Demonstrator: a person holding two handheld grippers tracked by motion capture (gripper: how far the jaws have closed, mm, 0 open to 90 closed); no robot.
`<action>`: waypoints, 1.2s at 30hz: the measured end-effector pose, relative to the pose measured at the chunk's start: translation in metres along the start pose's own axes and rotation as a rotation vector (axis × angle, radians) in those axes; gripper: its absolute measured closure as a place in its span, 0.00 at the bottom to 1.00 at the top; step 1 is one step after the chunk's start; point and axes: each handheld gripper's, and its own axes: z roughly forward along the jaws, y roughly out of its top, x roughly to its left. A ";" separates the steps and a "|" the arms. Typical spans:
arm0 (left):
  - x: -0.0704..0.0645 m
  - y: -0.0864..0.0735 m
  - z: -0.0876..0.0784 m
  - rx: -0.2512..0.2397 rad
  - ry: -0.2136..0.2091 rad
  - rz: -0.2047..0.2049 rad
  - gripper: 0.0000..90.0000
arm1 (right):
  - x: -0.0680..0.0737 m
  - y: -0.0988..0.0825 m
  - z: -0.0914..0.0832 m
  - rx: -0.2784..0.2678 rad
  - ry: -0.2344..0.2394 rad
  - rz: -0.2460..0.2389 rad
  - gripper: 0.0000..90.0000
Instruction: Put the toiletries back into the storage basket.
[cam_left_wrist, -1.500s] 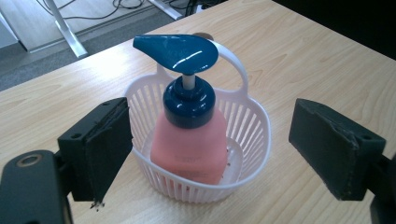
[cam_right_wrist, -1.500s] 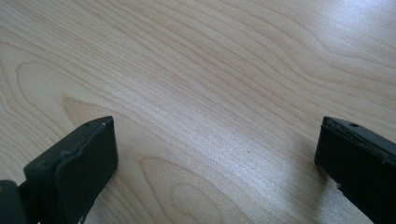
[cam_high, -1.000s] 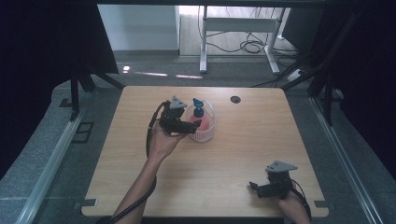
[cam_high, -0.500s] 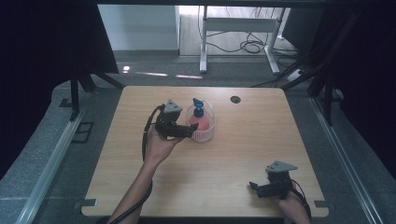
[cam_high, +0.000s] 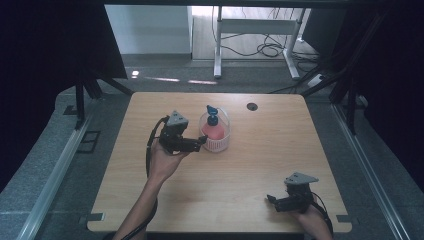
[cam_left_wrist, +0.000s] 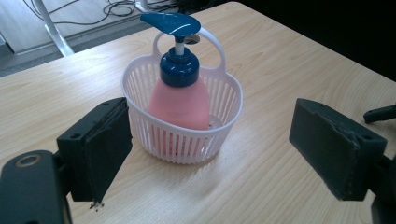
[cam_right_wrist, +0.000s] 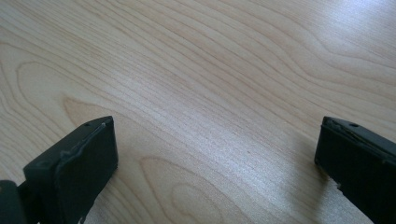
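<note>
Wooden table (cam_high: 235, 185) w/ a white plastic basket (cam_high: 217, 142) standing upright a bit left of centre, toward the far side. Inside it: a pink pump bottle (cam_high: 213, 131) w/ blue cap and blue pump head, upright, pump head reaching up to the basket's handle arch.

Left gripper (cam_high: 200, 145) sits just beside the basket on its left, held by the left hand (cam_high: 164, 162), tips pointing at the basket wall. In the left gripper view its jaws are wide apart, holding nothing; basket (cam_left_wrist: 182, 140) and bottle (cam_left_wrist: 180, 100) sit between and just beyond them, no contact seen.

Right gripper (cam_high: 271, 200) is low at the near right corner of the table, well apart from the basket. In the right gripper view, jaws wide apart, nothing between them but bare tabletop (cam_right_wrist: 210, 93).

Small dark round hole (cam_high: 251, 106) in the table near the far edge, right of the basket.
</note>
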 end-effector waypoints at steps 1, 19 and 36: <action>-0.001 0.000 -0.001 -0.001 0.001 0.000 0.14 | 0.000 0.000 0.000 0.000 -0.001 -0.001 0.00; -0.006 -0.011 -0.014 0.013 0.002 0.028 0.13 | 0.000 0.000 0.000 0.000 -0.001 0.002 0.00; -0.004 -0.030 -0.026 0.006 0.034 0.016 0.13 | 0.000 0.000 0.000 0.001 -0.001 0.002 0.00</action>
